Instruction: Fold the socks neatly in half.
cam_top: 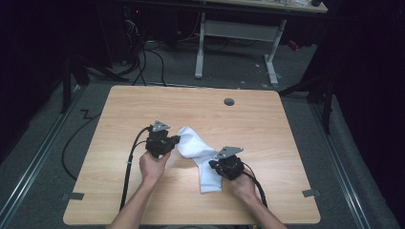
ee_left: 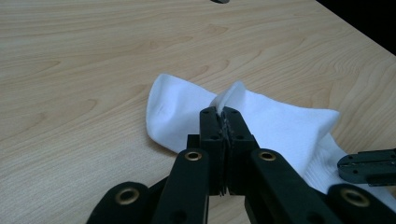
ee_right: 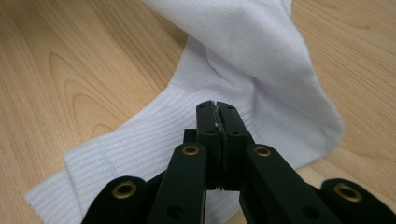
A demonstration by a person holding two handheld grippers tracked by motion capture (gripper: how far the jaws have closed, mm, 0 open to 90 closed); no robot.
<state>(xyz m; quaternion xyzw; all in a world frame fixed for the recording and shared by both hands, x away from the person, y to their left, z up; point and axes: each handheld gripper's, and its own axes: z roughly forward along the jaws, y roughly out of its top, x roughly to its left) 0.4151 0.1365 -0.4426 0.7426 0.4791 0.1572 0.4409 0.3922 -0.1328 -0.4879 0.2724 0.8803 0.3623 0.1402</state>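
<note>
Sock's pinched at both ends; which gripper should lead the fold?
Probably left. The left gripper pinches a raised fold at the white sock toe; the right gripper clamps the ribbed cuff flat, likely anchoring.
</note>
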